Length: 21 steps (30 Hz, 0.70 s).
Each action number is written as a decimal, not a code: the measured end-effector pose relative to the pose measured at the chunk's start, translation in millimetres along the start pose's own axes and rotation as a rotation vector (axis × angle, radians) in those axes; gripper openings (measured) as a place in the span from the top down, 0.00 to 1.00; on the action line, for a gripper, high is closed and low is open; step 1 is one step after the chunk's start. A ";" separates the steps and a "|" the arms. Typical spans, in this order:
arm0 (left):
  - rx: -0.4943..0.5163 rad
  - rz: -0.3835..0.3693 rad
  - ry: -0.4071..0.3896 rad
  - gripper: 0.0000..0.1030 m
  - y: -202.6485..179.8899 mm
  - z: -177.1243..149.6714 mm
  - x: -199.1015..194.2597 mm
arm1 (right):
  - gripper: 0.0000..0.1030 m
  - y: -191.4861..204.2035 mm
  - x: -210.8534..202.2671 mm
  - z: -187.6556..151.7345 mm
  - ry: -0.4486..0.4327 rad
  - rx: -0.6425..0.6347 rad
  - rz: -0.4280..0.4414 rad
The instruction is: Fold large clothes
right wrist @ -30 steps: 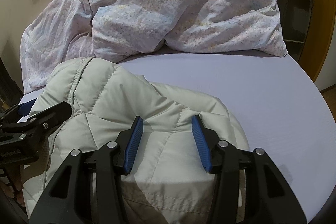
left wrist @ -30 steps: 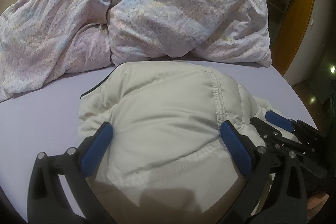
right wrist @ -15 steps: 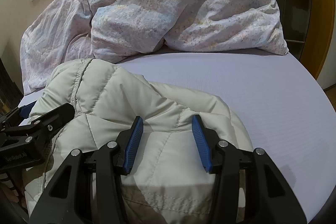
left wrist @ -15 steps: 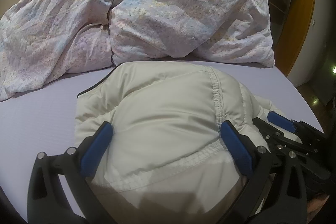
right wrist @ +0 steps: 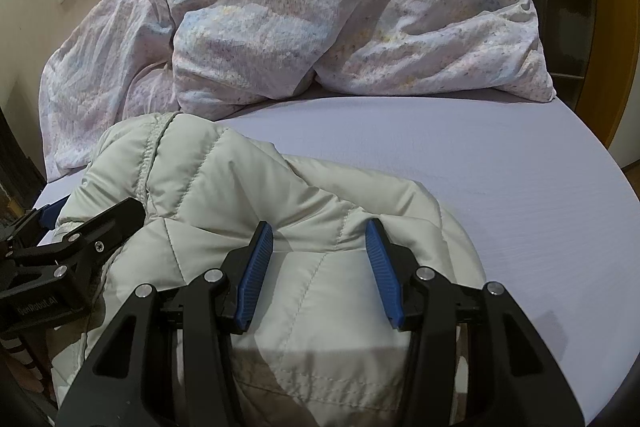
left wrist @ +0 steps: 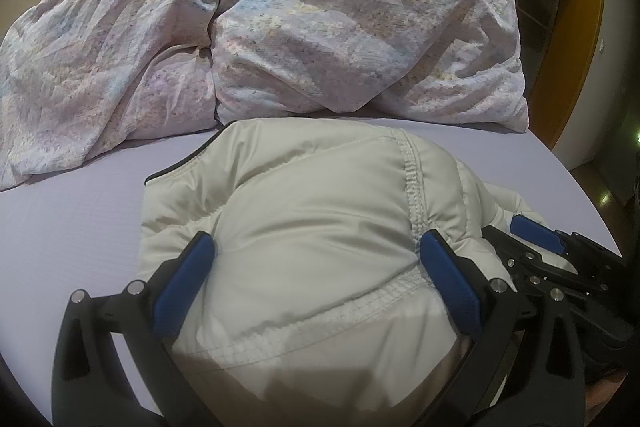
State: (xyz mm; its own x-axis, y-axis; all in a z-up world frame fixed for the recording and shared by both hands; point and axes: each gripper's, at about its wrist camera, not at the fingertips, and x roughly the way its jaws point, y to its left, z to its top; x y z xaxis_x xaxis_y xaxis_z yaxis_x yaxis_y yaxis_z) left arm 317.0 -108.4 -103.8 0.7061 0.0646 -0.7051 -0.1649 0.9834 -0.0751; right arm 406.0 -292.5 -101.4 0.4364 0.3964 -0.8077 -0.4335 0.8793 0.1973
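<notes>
One lilac bed sheet [right wrist: 500, 163]; rumpled duvet [left wrist: 320, 19] behind jacket [left wrist: 320, 227].

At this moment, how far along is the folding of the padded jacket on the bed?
Done: the cream padded jacket lies bunched into a compact, thick bundle on the lilac sheet, in front of the crumpled duvet.
In hand: the left gripper and right gripper each straddle the bundle, jaws wide and pressed onto it.
Left: it looks lumpy, so probably flattening; whether another fold is needed I cannot tell.
</notes>
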 end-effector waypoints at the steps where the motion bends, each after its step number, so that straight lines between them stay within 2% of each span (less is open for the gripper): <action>1: 0.000 0.001 0.000 0.02 0.4 0.4 0.8 | 0.51 0.1 0.3 0.2 0.000 0.000 0.000; 21: -0.001 0.026 -0.014 0.02 -3.1 -0.2 4.0 | 0.51 -2.0 2.2 1.7 -0.013 0.014 -0.006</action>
State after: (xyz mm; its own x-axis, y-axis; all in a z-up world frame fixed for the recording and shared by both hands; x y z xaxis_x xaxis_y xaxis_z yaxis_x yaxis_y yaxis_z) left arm 320.2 -111.2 -106.5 0.7115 0.0921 -0.6966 -0.1836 0.9813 -0.0578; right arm 409.3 -292.9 -102.7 0.4495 0.3941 -0.8017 -0.4198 0.8854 0.1998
